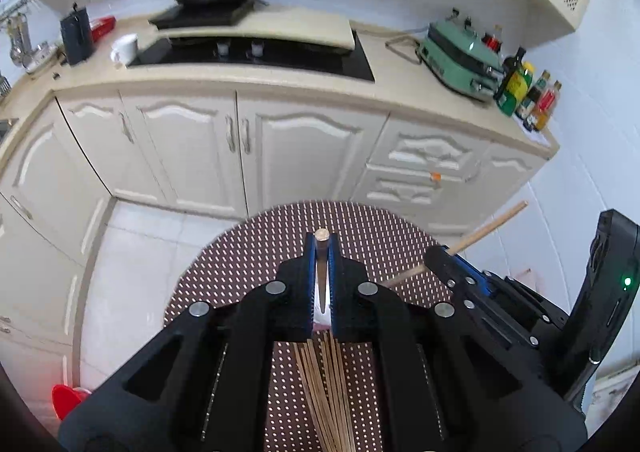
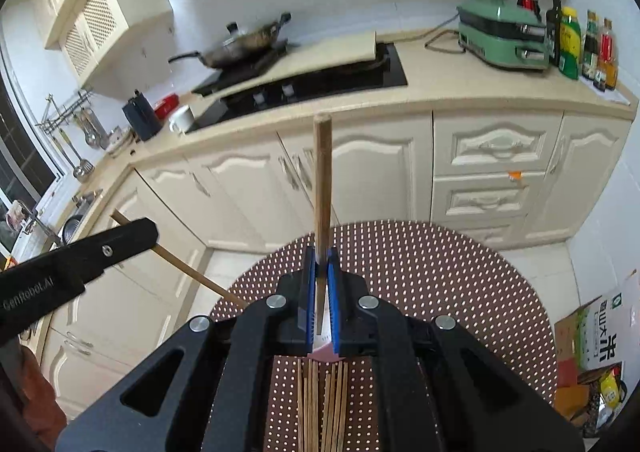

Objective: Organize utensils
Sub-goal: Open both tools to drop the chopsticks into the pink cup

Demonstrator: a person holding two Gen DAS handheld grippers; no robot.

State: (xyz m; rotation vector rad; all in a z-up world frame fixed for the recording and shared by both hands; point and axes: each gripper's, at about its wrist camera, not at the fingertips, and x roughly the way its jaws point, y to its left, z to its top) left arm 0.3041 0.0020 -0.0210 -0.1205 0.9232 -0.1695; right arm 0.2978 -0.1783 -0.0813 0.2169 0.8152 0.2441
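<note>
Black, blue-padded left gripper (image 1: 322, 248) is clamped on one round wooden chopstick (image 1: 321, 235) seen end-on, and the matching right gripper (image 2: 322, 258) pinches a second chopstick (image 2: 322, 180) standing upright, probably each lifted singly for sorting. Both hang above the bundle of thin wooden chopsticks (image 2: 320, 408) lying on the round brown dotted table (image 2: 440, 272). Gripper bodies hide the bundle's far ends and a white object (image 2: 325, 336) beside them.

Both tilted downward, the left gripper (image 1: 322, 252) and the right gripper (image 2: 321, 264) sit side by side, each with jaws clamped shut on a chopstick
</note>
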